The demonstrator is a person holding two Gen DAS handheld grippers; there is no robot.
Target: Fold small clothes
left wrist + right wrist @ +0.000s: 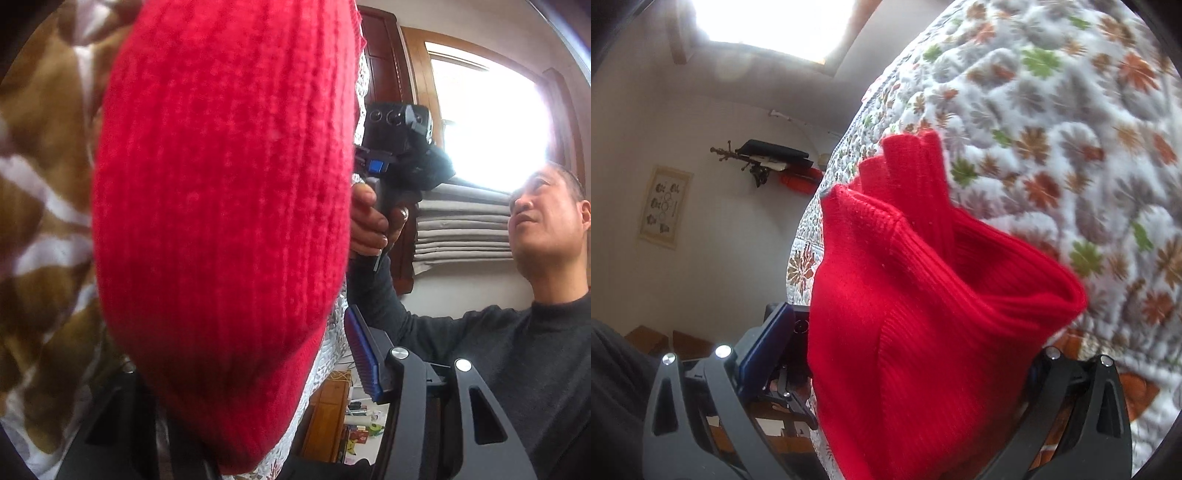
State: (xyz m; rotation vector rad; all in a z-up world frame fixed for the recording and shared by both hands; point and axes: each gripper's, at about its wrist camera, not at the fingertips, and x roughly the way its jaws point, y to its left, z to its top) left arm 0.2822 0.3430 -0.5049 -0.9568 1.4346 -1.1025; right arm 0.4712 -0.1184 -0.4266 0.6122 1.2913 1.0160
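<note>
Quilted white bedding [1052, 122] printed with orange and green flowers lay under a red ribbed knit garment [923, 314], which hung bunched between both grippers. Left gripper [236, 435] and right gripper [886, 424] fingers stood apart around the knit; whether they pinched it I could not tell. Beyond, a person's hand [369, 225] held the right gripper before a bright window [491, 122].

red knit garment [916, 332] bunched between the right tongs [894, 387], apparently gripped, over floral quilt [1071, 129].
</note>
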